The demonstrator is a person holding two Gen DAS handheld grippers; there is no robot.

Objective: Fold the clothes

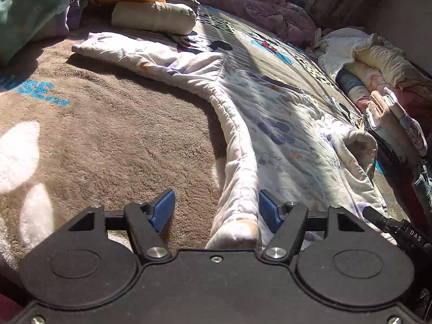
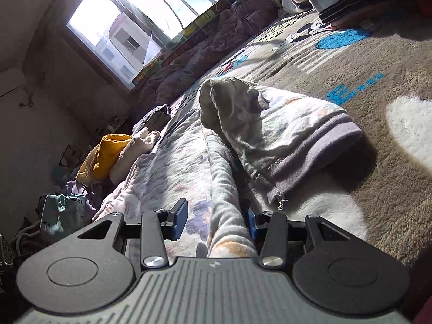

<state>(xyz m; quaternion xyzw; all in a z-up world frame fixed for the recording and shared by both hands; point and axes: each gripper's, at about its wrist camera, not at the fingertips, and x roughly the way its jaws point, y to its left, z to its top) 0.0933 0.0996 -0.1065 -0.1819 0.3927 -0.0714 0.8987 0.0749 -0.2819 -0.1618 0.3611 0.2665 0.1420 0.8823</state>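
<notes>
Left wrist view: the brown plush blanket lies bare across the left half, with open room there as far as a green garment at the far left and a rolled cream bundle beyond. The printed white garment spreads over the middle and right; its near left edge is a thick rolled hem running toward the camera. Stacked folded clothes close off the right side.

The left gripper stands with its jaws wide apart. The hem passes between them, lying against the right blue pad; the left pad is clear of it, over bare blanket. Nothing is clamped.

Right wrist view: a clothes heap topped by a yellow item bounds the left; a window sits far left. The garment fills the centre, and its grey-banded cuff folds over to the right onto open blanket.

The right gripper is also parted. A ridge of the garment runs between its pads, close to the right one, not pinched.
</notes>
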